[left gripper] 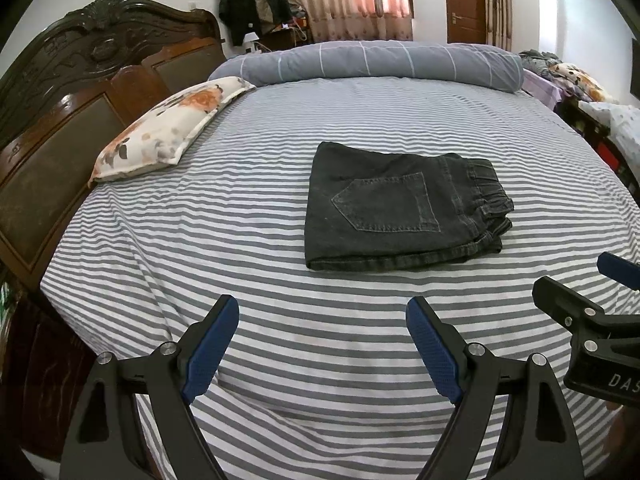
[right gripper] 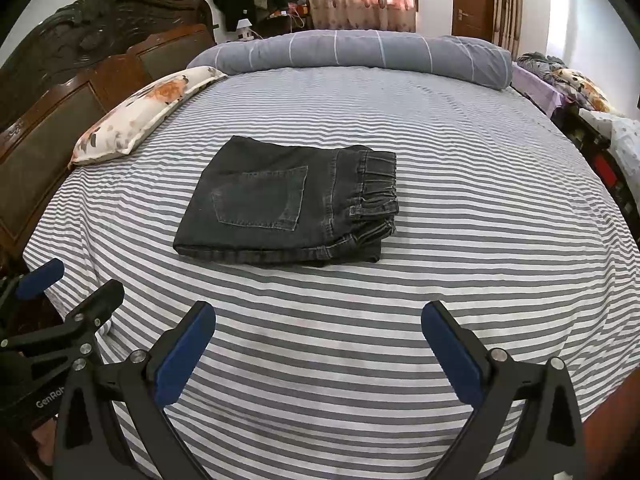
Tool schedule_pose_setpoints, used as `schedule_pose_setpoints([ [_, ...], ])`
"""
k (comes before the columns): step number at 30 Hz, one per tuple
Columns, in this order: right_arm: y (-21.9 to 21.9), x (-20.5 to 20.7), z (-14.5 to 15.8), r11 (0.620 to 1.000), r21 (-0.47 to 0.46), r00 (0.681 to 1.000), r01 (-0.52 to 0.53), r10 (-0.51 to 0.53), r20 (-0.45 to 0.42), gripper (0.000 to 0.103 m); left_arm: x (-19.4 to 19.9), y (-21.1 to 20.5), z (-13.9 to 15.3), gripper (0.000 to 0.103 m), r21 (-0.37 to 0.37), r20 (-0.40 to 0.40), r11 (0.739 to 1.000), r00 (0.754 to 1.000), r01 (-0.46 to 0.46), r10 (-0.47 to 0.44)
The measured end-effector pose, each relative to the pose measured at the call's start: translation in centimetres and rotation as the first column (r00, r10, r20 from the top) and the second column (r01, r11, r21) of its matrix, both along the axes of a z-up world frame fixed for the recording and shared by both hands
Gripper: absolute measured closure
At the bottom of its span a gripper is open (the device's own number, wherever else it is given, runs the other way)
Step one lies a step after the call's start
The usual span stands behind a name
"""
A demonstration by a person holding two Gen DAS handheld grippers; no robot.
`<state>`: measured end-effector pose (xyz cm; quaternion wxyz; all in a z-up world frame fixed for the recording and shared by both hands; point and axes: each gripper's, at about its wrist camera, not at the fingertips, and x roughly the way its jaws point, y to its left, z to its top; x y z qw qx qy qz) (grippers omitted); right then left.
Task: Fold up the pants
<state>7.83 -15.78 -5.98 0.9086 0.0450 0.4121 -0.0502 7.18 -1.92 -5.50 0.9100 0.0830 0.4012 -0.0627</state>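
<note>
two grippers hang over the near part of the striped bed sheet [left gripper: 280, 360], both well short of the black denim pants [left gripper: 400, 208]. the pants lie as a compact folded bundle on the sheet, back pocket up, elastic waistband to the right, the stacked fold edges facing the grippers; the floral pillow [left gripper: 168, 128] sits to the left of the pants and the rolled grey duvet [left gripper: 360, 60] beyond them.

the left gripper [left gripper: 322, 344] has its blue pads spread wide with nothing between them. the right gripper [right gripper: 318, 354] is likewise spread and empty, touching nothing.

judged from how the bundle lies, the folding itself looks done and the step in hand is pulling clear. if anything remains, it would be a light tidy of the bunched waistband layers at the right end of the pants, which calls for a low approach and a gentle press.
</note>
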Motion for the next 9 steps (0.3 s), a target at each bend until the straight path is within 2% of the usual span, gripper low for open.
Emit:
schedule_pose_setpoints([
  [9,0.12,-0.11,-0.06,1.0,0.001,1.0,0.001,-0.001,0.001,0.001,-0.15,-0.15,-0.18,0.017,-0.012,-0.006,1.0,1.0,0.006,-0.006],
])
